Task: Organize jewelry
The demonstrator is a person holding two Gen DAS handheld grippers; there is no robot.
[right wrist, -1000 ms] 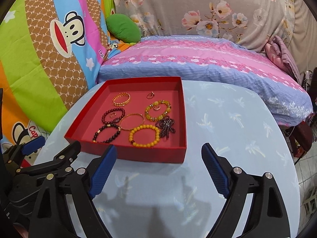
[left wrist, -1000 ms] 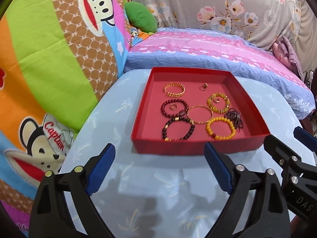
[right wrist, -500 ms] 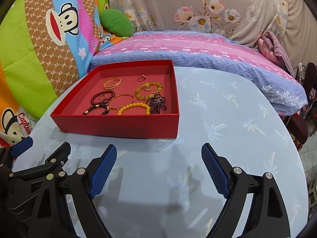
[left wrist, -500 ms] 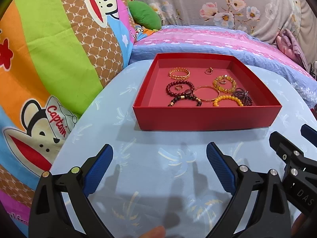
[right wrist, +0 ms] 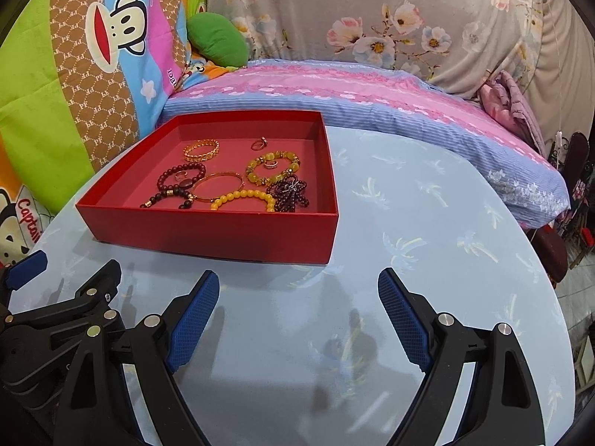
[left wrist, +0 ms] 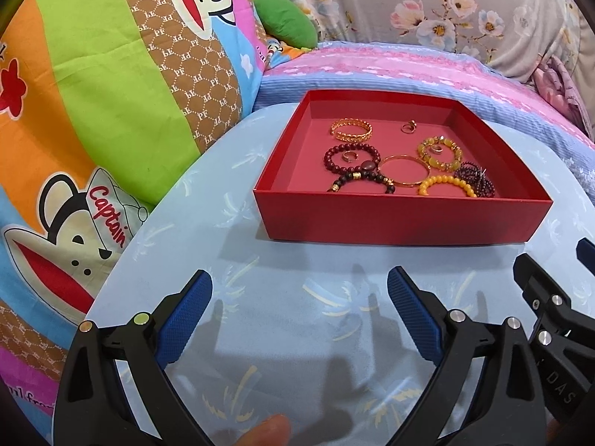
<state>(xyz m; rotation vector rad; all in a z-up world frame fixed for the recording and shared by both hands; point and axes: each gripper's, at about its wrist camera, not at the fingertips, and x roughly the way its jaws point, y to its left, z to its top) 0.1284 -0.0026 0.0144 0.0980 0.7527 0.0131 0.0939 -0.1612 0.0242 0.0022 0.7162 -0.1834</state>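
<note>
Red tray (left wrist: 398,223) of bracelets (left wrist: 420,167) sits ahead on tabletop (left wrist: 297,316), nearer my left gripper (left wrist: 297,312); right gripper (right wrist: 297,308) off its corner. Both jaws released, empty.

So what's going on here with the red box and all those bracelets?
A person holds two grippers over a light blue table, both open and empty. The left gripper and right gripper hang just short of the red box. Beaded bracelets, gold bangles and small rings lie loose inside it, none picked up yet.
</note>
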